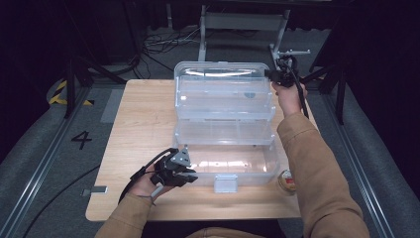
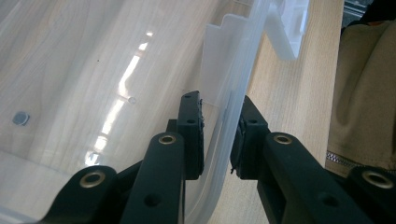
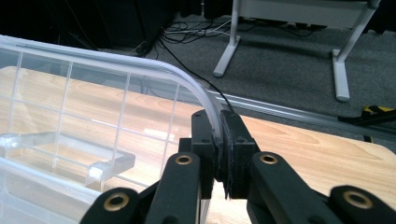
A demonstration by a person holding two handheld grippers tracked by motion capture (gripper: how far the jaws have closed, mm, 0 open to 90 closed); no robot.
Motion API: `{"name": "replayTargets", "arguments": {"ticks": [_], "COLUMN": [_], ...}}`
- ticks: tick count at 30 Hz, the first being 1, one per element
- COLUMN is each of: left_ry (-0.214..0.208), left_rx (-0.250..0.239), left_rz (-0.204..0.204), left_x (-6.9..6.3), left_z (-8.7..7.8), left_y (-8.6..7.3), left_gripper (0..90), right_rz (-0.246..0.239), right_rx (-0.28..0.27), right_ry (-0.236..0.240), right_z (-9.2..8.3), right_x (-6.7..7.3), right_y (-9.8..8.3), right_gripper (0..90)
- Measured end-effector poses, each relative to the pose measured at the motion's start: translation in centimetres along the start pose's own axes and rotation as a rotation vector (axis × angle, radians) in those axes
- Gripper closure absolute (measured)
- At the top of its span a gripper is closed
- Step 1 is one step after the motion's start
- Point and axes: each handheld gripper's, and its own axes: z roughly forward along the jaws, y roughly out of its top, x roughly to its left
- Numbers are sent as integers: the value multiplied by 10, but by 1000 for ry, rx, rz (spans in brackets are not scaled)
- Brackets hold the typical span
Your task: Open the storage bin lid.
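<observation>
On the pale wooden table (image 1: 143, 114), at the near left, the left gripper (image 1: 179, 171) sits at the front left corner of the clear plastic storage box (image 1: 225, 166). In the left gripper view its jaws straddle the box's front wall (image 2: 226, 130), one inside and one outside, standing a little apart with the wall between them, not pressed tight. The box fills the middle of the table, its clear hinged lid (image 1: 223, 82) raised upright at the back and tiered trays (image 1: 223, 131) stepped between. A white latch (image 1: 225, 183) hangs at the front centre. A small round tin (image 1: 287, 181) lies just right of the box. At the far right, the right gripper (image 1: 283, 74) is clamped on the lid's curved upper corner rim (image 3: 205, 100).
</observation>
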Motion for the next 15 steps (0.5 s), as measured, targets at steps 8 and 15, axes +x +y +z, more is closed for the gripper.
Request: {"name": "replayTargets", "arguments": {"ticks": [8,15], "left_ry": [-2,-4], "left_rx": [-2,-4], "left_rz": [3,4], "left_x": [0,0], "left_z": [0,0], "left_y": [0,0], "left_gripper": [767,768], "right_rz": [15,25], "right_rx": [25,40], "right_ry": [11,19], "right_z": [8,16], "right_x": [-4,-7], "right_y": [-1,-3], "right_gripper": [857,856]}}
